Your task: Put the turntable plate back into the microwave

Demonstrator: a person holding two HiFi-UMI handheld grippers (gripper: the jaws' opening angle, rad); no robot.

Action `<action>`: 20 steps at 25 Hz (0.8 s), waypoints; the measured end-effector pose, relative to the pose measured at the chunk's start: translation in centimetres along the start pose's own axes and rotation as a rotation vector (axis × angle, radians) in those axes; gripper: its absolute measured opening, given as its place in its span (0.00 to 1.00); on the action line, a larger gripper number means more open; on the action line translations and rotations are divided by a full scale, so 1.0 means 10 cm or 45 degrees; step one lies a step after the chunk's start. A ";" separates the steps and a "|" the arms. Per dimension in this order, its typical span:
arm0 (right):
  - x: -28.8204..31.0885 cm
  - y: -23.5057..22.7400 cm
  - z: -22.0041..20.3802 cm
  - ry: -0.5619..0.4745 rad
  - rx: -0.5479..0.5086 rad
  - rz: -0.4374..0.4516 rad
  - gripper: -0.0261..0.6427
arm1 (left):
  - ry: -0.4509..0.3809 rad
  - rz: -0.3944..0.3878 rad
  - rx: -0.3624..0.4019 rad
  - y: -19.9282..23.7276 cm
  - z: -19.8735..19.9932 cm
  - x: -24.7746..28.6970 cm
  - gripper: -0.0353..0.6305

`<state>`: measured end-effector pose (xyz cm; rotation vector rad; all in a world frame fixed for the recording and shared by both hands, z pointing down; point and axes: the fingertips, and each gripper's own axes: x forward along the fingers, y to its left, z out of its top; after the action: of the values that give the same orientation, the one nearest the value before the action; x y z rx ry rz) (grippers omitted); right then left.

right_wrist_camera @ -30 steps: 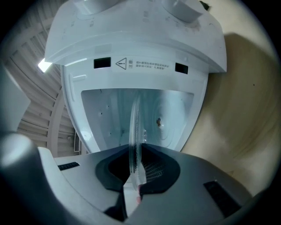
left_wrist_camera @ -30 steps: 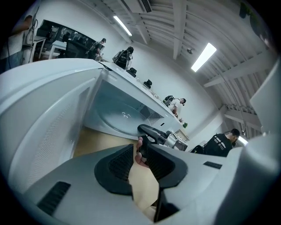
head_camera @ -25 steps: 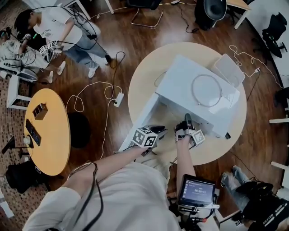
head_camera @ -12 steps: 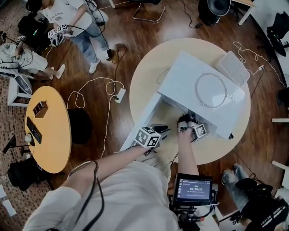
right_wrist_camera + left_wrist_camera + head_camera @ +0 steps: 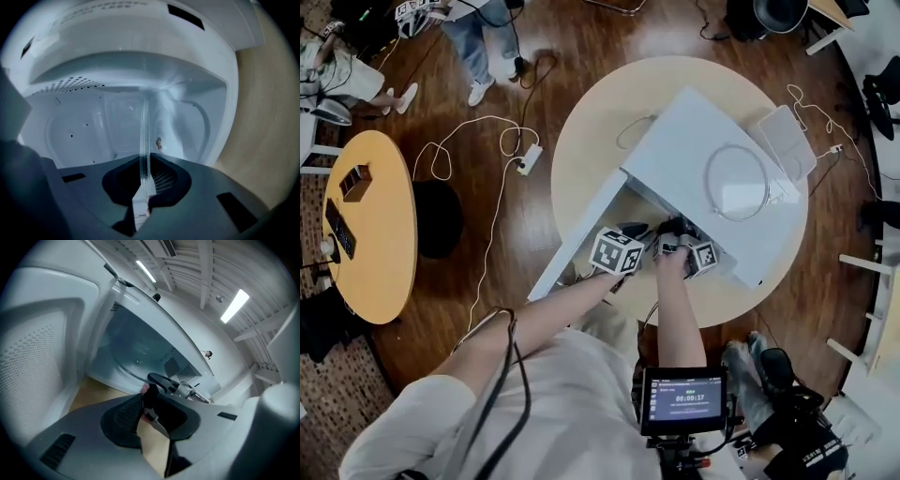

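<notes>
Left gripper (image 5: 145, 406) first: its fingers (image 5: 123, 414) sit a bit apart with nothing pinched, you can see tan worktop (image 5: 152, 446) through the gap. From its view the microwave's open door (image 5: 42, 348) fills the left side, swung well clear of the opening. The turntable plate (image 5: 140, 348) shows as a big glassy disc already partly inside the cavity, beyond and above those fingers, not touching them as far as I can tell.

The right gripper (image 5: 143, 187) is the one doing the holding. Its fingers are pressed together on the plate's near rim, and the glass runs edge-on from the pinch straight into the cavity. In that view there's more free space left of the plate than right of it, where the side wall and the front frame of the microwave (image 5: 712, 178) come close. The roof sits well above the plate's far edge.

From the head view both grippers are side by side at the mouth of the cavity, near the worktop's front edge, and a thin ring (image 5: 736, 183) lies on the microwave's top.
</notes>
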<state>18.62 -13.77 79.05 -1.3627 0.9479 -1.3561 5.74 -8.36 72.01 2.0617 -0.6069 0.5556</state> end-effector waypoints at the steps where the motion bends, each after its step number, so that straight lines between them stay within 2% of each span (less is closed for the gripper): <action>1: 0.01 -0.02 0.00 0.008 0.001 -0.009 0.08 | -0.015 0.026 -0.017 0.04 0.01 0.06 0.17; 4: 0.08 -0.22 0.04 0.039 0.012 -0.011 0.08 | -0.078 0.098 -0.086 0.20 0.12 0.20 0.17; 8: 0.08 -0.02 -0.02 0.059 -0.015 -0.032 0.08 | -0.112 0.150 -0.171 0.33 0.21 0.35 0.17; 12: 0.07 -0.05 -0.08 0.085 -0.001 -0.070 0.08 | -0.144 0.104 -0.272 0.35 0.27 0.54 0.20; 16: 0.06 -0.05 -0.07 0.075 -0.019 -0.089 0.08 | -0.151 0.058 -0.320 0.35 0.33 0.70 0.21; 20: 0.05 -0.18 -0.07 0.066 -0.009 -0.156 0.08 | -0.140 0.058 -0.364 0.44 0.29 0.75 0.21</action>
<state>17.83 -13.85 80.87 -1.4159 0.9168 -1.4876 9.37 -14.52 77.67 1.8200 -0.7534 0.3597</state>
